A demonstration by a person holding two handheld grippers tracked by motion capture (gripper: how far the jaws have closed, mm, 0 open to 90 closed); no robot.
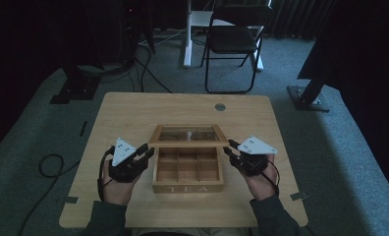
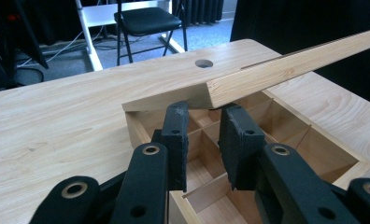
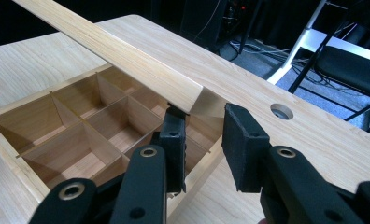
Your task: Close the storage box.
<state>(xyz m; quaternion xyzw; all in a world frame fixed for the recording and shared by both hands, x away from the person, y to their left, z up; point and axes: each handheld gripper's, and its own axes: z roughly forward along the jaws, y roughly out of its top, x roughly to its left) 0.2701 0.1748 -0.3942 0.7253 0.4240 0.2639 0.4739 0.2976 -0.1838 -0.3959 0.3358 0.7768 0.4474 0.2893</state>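
The table (image 1: 133, 113) fills the middle of the high view, pale wood with a round hole (image 1: 220, 106) near its far edge. At its centre stands the tea box (image 1: 187, 187), its front wall lettered TEA and its nine compartments bare. The lid (image 1: 187, 133) is raised, hinged at the far side, its front rail lying across the frame just above the open compartments, with panes visible through it.

The left gripper (image 1: 147, 152) sits left of centre in the high view, held in a hand (image 1: 118, 189) coming up from the bottom edge, its grey plate on top. Its jaws stand part open with a narrow gap, at the left end of the lid's front rail. In the left gripper view the gripper (image 2: 202, 126) has its tips just under the lid (image 2: 286, 67) corner at mid frame; whether they touch the wood cannot be told, and nothing is clamped between them.

The right gripper (image 1: 230, 146) mirrors it right of centre, in the other hand (image 1: 262, 184). In the right gripper view the gripper (image 3: 204, 126) shows jaws somewhat wider apart; the left jaw's tip sits right under the lid (image 3: 127, 56) end, the other stands free over the table, gripping nothing.
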